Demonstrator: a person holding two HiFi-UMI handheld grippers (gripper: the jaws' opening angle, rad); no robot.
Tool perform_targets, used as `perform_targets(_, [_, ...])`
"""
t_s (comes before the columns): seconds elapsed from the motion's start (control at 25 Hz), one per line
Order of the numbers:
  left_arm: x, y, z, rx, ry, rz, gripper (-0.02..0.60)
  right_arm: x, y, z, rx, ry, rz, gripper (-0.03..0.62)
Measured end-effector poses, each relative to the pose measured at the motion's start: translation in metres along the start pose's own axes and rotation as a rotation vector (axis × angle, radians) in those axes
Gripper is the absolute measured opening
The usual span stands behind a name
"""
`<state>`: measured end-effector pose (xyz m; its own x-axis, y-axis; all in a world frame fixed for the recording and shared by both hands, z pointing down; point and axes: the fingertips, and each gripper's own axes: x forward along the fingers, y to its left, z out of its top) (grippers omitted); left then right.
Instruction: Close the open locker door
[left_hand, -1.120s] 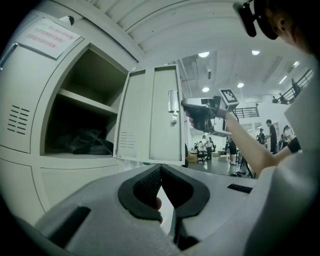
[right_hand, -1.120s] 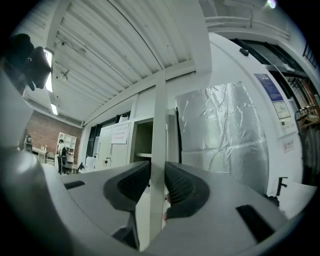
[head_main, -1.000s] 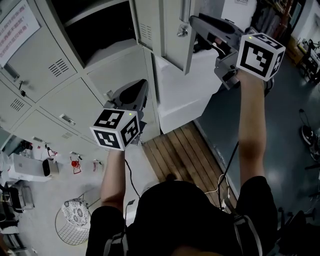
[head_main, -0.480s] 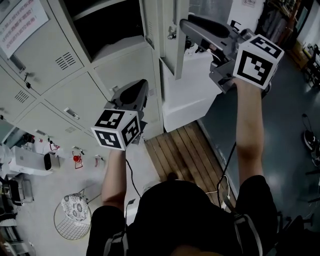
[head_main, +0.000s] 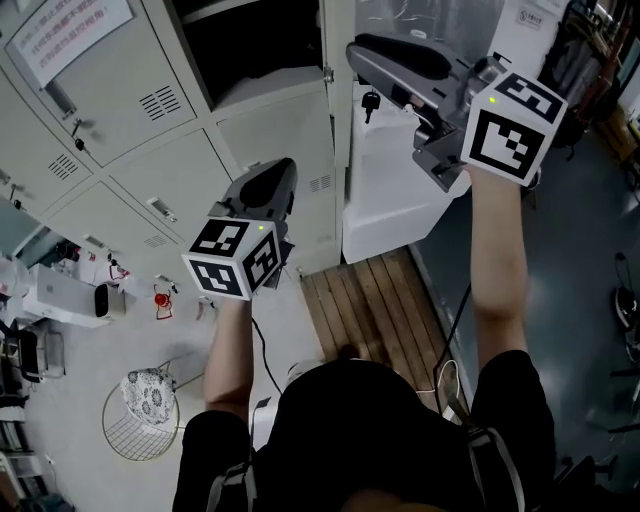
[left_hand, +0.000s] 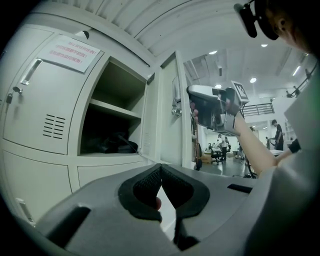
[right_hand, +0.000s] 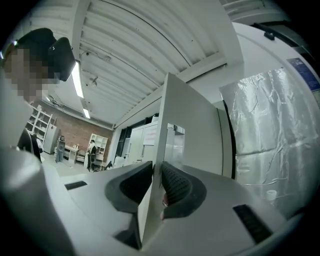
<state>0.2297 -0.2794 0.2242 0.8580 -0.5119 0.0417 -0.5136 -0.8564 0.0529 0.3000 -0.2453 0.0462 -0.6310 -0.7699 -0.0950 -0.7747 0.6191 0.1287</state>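
paper notice (head_main: 70, 35): hanging on a closed locker front at far left, print too small to read.
closed lockers (head_main: 120, 130): filling the left of the head view, grey, vents and handles showing.
wire basket (head_main: 140, 425): standing on the floor at lower left, well apart from the work.
left gripper (head_main: 283, 172): hovering low in front of the locker bank, pointing up at it; jaws resting together at the tips, holding nothing.
open compartment (head_main: 250, 50): gaping at top centre, dark inside, with a dark bundle lying on its shelf in the left gripper view.
locker door (right_hand: 190, 130): standing out from the compartment's right side, showing nearly edge-on in the head view, not yet swung home.
key (head_main: 368, 102): dangling from the door's lock, just beside the right gripper.
right gripper (right_hand: 156, 175): reaching high on an outstretched arm; jaws closing over the door's free edge, the panel running between the pads and both pads looking pressed to it.
handling, judged: likely behaving as thin painted sheet metal, so light, stiff and swinging freely on its hinges; smooth faces probably offering little friction.
hold point, judged: the free edge far from the hinges is giving the best leverage; a firm pinch there, or a flat push on the outer face, while steering clear of the key.
risk, judged: pads sliding off the paint, or the door rebounding if shut hard.
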Motion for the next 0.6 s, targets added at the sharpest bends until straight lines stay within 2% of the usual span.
perform_targets(0.32, [-0.018, 0.02, -0.001, 0.001, 0.007, 0.061, 0.017, 0.03, 0.013, -0.001, 0.0, -0.007, 0.073, 0.066])
perform_targets(0.6, [-0.03, 0.03, -0.001, -0.009, 0.006, 0.094, 0.017, 0.053, 0.021, -0.003, -0.012, 0.008, 0.103, 0.066])
